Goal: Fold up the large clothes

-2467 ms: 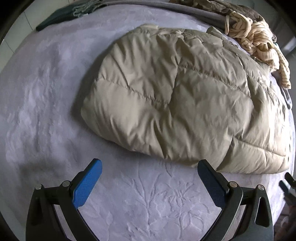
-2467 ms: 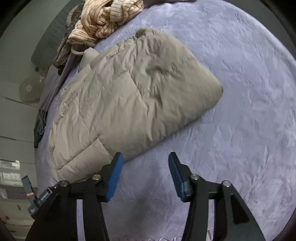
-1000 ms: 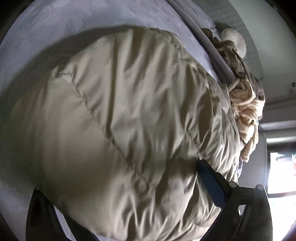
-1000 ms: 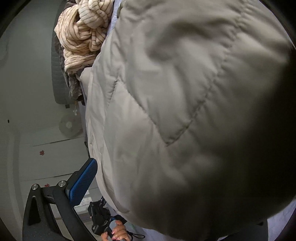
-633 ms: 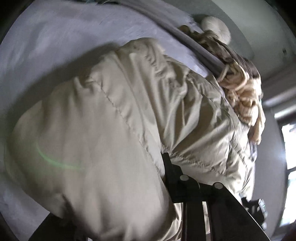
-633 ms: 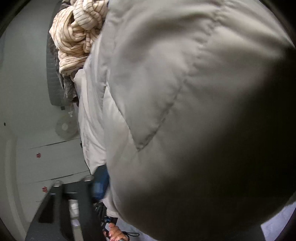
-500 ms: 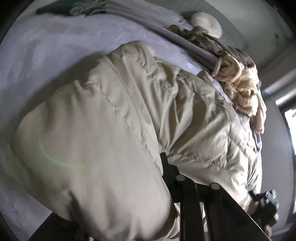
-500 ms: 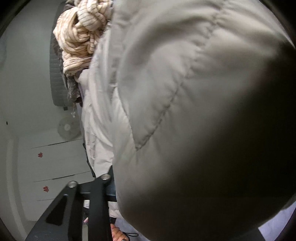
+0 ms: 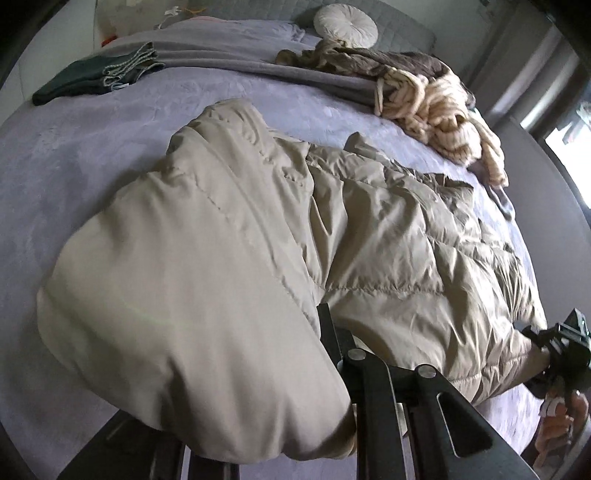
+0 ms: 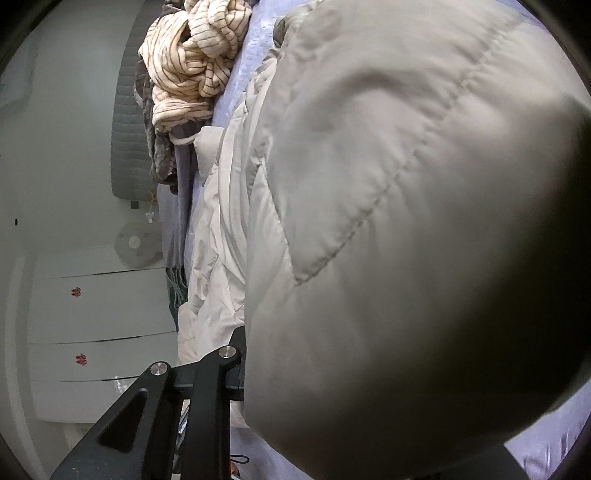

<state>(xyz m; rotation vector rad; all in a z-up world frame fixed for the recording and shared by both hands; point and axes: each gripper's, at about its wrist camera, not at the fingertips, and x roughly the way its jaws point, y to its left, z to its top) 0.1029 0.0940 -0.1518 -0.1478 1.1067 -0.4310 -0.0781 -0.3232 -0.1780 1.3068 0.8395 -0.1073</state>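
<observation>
A beige quilted puffer jacket (image 9: 258,240) lies folded on a lavender bedspread (image 9: 74,147). My left gripper (image 9: 295,369) is shut on the jacket's near edge; puffy fabric bulges over its left finger and hides it, and only the right finger shows. My right gripper (image 10: 266,354) is shut on the jacket's other end (image 10: 406,221), which fills most of the right wrist view and hides the right finger. The right gripper's body also shows at the far right of the left wrist view (image 9: 565,347).
A cream striped garment (image 9: 436,107) and a brown one (image 9: 351,61) are heaped at the bed's far right. A dark green folded garment (image 9: 92,77) lies far left. A round white cushion (image 9: 345,27) rests against the headboard. White drawers (image 10: 99,332) stand beside the bed.
Both grippers moved in from the bedspread onto the jacket's near edge and closed on it. Since half a second ago the left view has pulled back and shows more of the bed.
</observation>
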